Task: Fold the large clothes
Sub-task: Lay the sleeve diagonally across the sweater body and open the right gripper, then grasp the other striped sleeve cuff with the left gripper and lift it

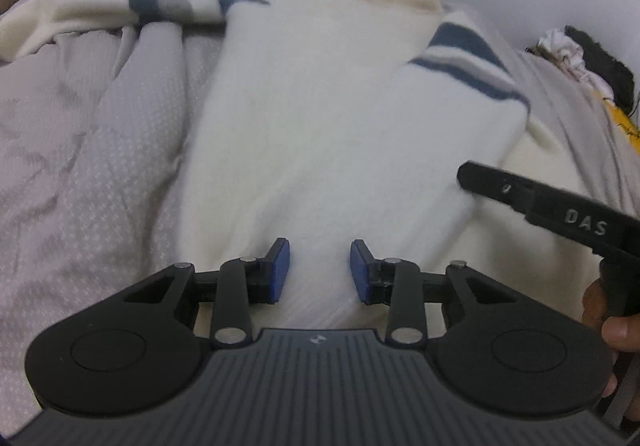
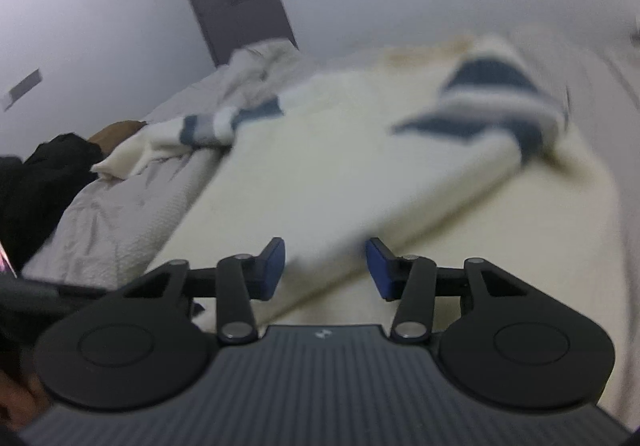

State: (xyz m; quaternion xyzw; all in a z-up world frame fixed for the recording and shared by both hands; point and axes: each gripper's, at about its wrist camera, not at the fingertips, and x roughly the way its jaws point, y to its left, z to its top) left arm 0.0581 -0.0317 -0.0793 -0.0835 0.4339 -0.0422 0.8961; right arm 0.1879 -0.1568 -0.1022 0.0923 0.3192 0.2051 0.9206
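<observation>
Cream sweater (image 1: pixel 312 118) spread on the grey bedspread (image 1: pixel 100 134)

Both grippers hang over its near hem — left gripper (image 1: pixel 320 270) and right gripper (image 2: pixel 325 266) parted, pads gripping nothing; one striped sleeve (image 1: pixel 468 58) folded across.

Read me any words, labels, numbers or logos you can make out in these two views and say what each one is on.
"DAS": raised letters on the black arm of the right claw, seen in the left wrist view.
Small round logo on the left claw's ribbed body: no readable text.
Small mark on the right claw's ribbed body: too blurred to read.
Sweater, bedding, wall: no text seen.
</observation>
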